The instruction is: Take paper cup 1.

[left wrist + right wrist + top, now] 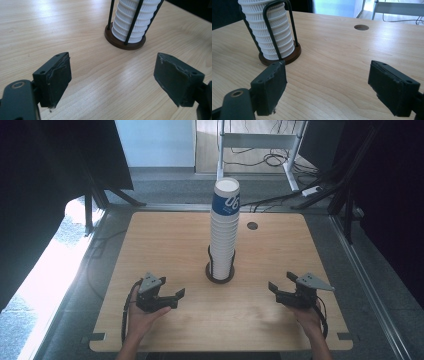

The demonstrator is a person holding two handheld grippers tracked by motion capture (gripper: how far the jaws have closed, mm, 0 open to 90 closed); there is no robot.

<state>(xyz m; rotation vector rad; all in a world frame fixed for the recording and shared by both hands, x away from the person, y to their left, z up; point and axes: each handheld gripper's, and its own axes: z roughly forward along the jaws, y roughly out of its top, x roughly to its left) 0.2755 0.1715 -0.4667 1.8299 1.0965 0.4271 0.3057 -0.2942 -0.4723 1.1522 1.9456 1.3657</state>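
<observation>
A: Where does the work stand?

B: At the very start, I'd judge. The tall stack of white ribbed paper cups (223, 227), its top cup bearing a blue band, stands untouched in the round dark-brown holder with black wire uprights (220, 271) at the middle of the light wooden counter (165, 240).

A: And the grippers?

B: The left gripper (176, 296) hovers near the counter's front left, jaws apart with nothing between them. The right gripper (276, 287) sits front right, jaws wide and empty too. Both point toward the stack, well apart from it.

A: What's left?

B: Everything, likely: reaching in and taking a cup off the stack.
</observation>
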